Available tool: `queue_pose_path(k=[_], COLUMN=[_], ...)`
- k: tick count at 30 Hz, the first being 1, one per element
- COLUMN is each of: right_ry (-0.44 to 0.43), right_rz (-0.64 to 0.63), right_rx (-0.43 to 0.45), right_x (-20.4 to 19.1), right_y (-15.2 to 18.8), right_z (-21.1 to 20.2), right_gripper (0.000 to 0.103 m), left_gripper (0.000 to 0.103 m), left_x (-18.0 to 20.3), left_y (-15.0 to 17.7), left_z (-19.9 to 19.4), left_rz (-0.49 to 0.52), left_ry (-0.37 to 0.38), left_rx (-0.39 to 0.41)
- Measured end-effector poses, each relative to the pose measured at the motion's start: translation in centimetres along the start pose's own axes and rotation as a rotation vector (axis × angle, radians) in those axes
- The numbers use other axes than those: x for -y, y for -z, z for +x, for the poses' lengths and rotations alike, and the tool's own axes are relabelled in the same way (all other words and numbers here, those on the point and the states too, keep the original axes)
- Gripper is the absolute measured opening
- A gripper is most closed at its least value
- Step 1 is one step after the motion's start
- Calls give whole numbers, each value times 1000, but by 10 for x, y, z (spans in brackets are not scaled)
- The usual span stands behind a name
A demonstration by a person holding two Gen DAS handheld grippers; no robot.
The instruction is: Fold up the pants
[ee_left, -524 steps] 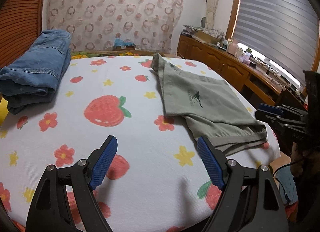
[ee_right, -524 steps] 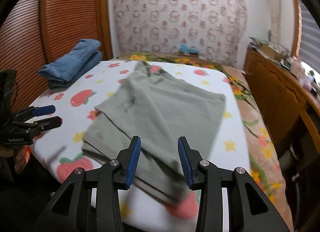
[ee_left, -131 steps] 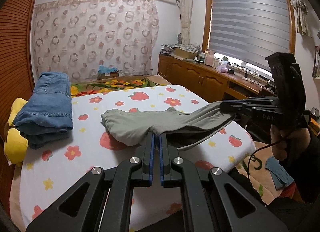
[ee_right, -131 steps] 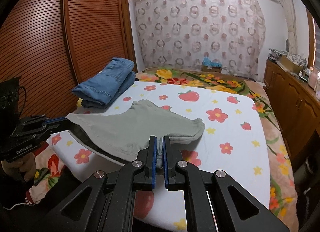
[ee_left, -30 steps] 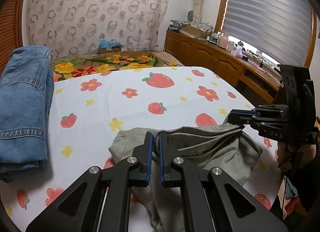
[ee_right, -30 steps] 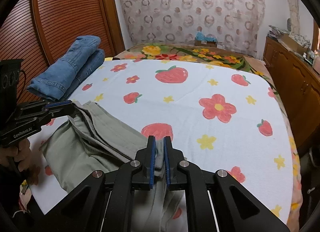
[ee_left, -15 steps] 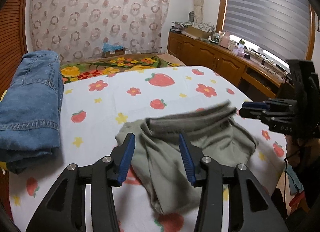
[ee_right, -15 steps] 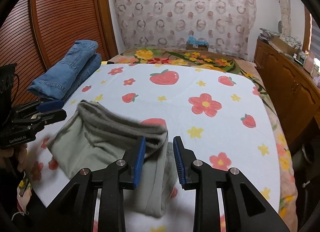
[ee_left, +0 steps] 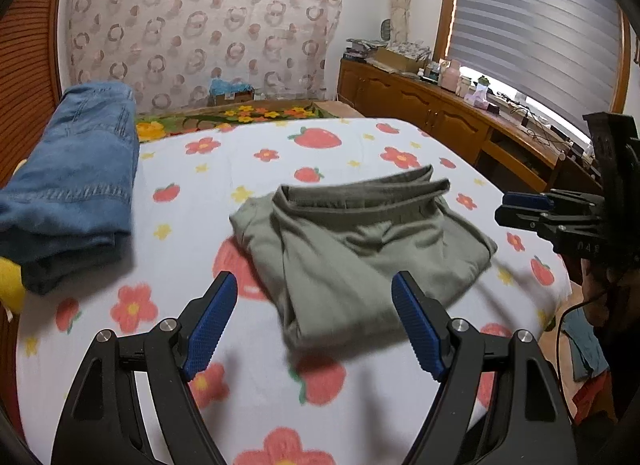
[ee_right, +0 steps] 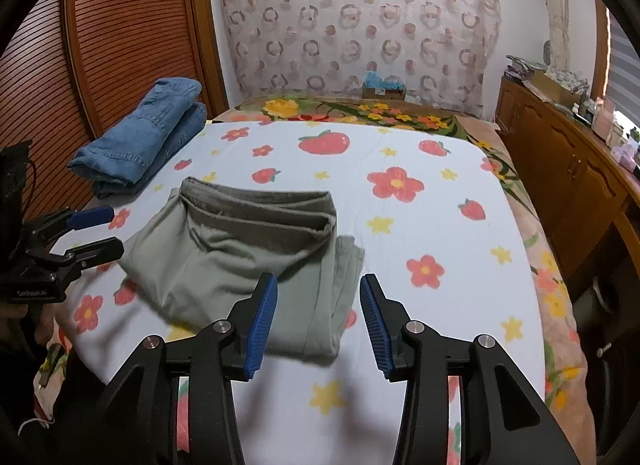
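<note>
Released since a second ago, green pants (ee_left: pixel 360 249) are lying folded at bed (ee_left: pixel 360 153) centre. Left gripper (ee_left: pixel 314 321) and right gripper (ee_right: pixel 316 319) fingers are opening, empty. Soft, light, limp cloth; likely best grasped at twelve-o'clock waistband.

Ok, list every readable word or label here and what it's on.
"GenRobot.AI": on the left gripper body, barely legible.
"DAS": on the right gripper body, unclear.
Cardboard box, sideboard bottles: print too small to read.
Both grippers' jaws are opening, with nothing between them.
</note>
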State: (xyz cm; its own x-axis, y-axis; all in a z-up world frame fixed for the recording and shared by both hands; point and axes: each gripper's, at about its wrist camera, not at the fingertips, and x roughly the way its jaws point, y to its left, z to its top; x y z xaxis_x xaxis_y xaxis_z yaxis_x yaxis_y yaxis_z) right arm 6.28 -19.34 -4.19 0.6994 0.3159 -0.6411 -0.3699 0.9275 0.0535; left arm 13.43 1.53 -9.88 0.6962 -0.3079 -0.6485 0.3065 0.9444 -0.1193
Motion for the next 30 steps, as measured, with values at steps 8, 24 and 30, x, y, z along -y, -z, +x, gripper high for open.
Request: queue_pose_path(k=[8,24,30], right_ry=[12,-4,-9], right_rz=[5,-42,-32], right_rx=[-41,-100,-94], right_x=[4,5,6], right_y=[-3,-4,-4], right_z=[27,68,72], right_gripper=[46,65,71], left_gripper=[80,80,80], left_x=[-1,-1,0], left_y=[20,33,33], left_z=[-1,2,5], left_rz=[-41,-61,-63], left_ry=[8,0,-1], left_rx=[-22,-58,-58])
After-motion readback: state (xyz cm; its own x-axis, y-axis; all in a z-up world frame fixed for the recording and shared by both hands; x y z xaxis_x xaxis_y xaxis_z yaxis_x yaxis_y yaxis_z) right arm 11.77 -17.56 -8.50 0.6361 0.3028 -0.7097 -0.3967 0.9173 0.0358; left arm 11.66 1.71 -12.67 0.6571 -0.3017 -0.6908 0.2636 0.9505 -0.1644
